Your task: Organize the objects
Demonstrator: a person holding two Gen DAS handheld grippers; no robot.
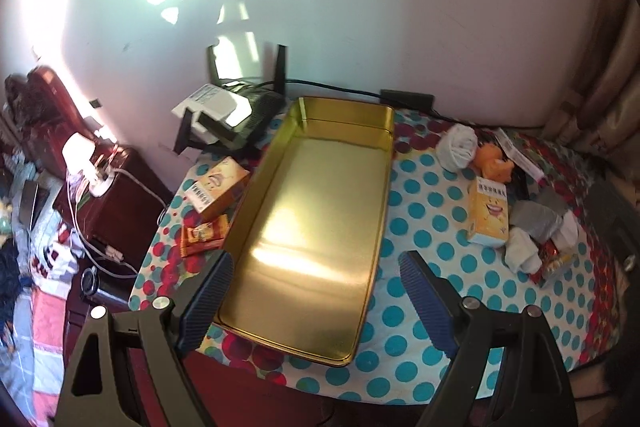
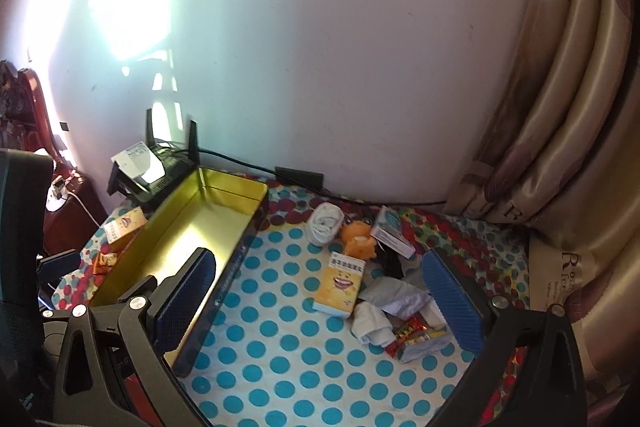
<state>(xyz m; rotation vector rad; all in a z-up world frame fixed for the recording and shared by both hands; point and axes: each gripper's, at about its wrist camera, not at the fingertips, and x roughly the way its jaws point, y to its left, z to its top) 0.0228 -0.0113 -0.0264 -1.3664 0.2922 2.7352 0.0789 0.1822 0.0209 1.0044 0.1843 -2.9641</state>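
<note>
Directly ahead of left gripper (image 1: 316,281), gold tin (image 1: 316,195).

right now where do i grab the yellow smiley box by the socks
Take the yellow box across its two long side edges, coming down from above with the right gripper. It lies flat, face up, and the cloth on its left is bare, while socks crowd its lower right corner.

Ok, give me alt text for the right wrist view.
An open right hand-held gripper hovers over a polka-dot tablecloth. An empty gold tin lies left; a yellow box, rolled socks and snack packets lie right.
</note>
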